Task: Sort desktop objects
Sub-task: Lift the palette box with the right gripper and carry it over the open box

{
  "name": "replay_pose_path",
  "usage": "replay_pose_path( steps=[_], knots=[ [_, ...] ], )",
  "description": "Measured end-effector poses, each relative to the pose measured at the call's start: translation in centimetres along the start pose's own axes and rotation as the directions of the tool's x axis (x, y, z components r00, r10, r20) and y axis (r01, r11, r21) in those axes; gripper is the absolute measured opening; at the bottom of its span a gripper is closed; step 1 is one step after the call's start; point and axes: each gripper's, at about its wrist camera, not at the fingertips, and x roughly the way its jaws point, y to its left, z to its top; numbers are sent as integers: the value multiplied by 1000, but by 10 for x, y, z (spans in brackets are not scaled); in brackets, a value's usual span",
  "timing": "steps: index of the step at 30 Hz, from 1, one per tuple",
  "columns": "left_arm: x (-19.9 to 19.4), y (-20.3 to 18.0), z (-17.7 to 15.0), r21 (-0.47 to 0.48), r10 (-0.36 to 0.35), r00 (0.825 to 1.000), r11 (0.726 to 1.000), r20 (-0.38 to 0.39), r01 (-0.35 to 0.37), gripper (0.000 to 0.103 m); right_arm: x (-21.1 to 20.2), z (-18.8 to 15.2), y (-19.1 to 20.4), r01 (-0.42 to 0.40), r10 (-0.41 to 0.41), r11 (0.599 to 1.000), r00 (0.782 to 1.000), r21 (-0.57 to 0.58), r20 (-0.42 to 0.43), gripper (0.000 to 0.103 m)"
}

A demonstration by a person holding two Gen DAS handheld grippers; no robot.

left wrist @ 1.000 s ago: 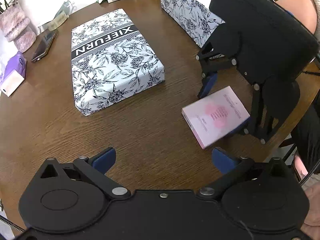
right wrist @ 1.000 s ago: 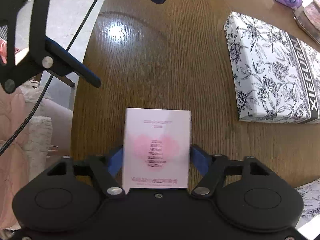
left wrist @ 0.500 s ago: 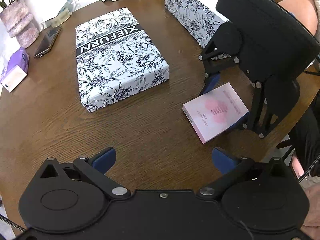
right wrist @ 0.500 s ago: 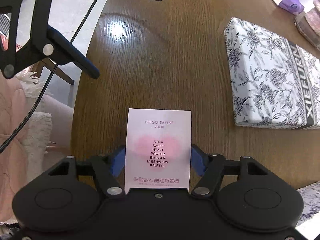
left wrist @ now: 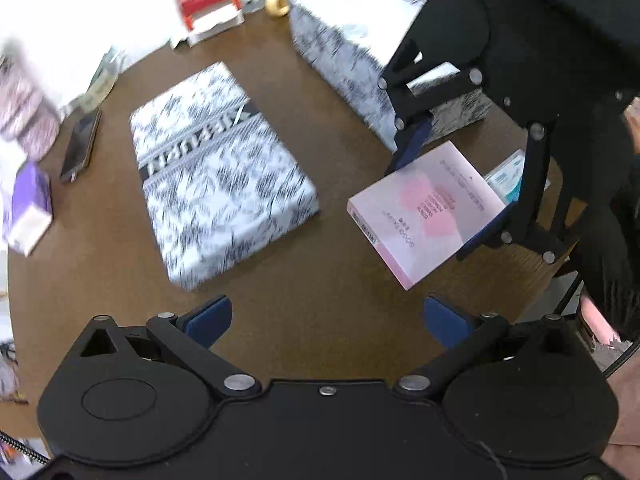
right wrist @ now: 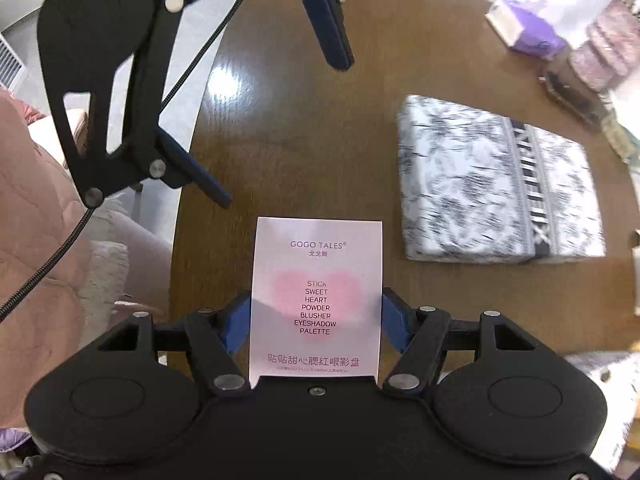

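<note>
Round wooden table (left wrist: 328,280), dark brown; its curved edge runs down the left side of the right wrist view, floor beyond. Open wood lies between the near edge and the boxes.

Open patterned box (left wrist: 360,44), far right in the left wrist view, white inside, partly hidden behind the right gripper.

Patterned lid (left wrist: 220,172), flat on the table left of centre, a dark band across it. Bare wood on all four sides; its near right corner is close to the pink box but apart.

Right gripper (right wrist: 316,320): jaws clamped on the long sides of the pink box (right wrist: 316,292), a blusher and eyeshadow palette. Box is held clear above the table, near the right edge, one corner tilted down.

Left gripper (left wrist: 326,320): jaws spread wide, nothing between them, over bare wood near the edge.

Phone (left wrist: 80,144), far left, near the table rim.

Purple tissue pack (left wrist: 28,208), left rim.
</note>
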Motion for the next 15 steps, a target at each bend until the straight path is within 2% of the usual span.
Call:
replay_pose_path(
  steps=[6,15],
  knots=[
    [-14,-16,38,100,-28,998,995,48,23,103,-36,-14,-18,47,-47,998,999,48,-3,69],
    [-17,-31,93,184,-90,995,979,32,83,103,-76,-46,-61,91,-91,987,996,130,-8,69]
  ],
)
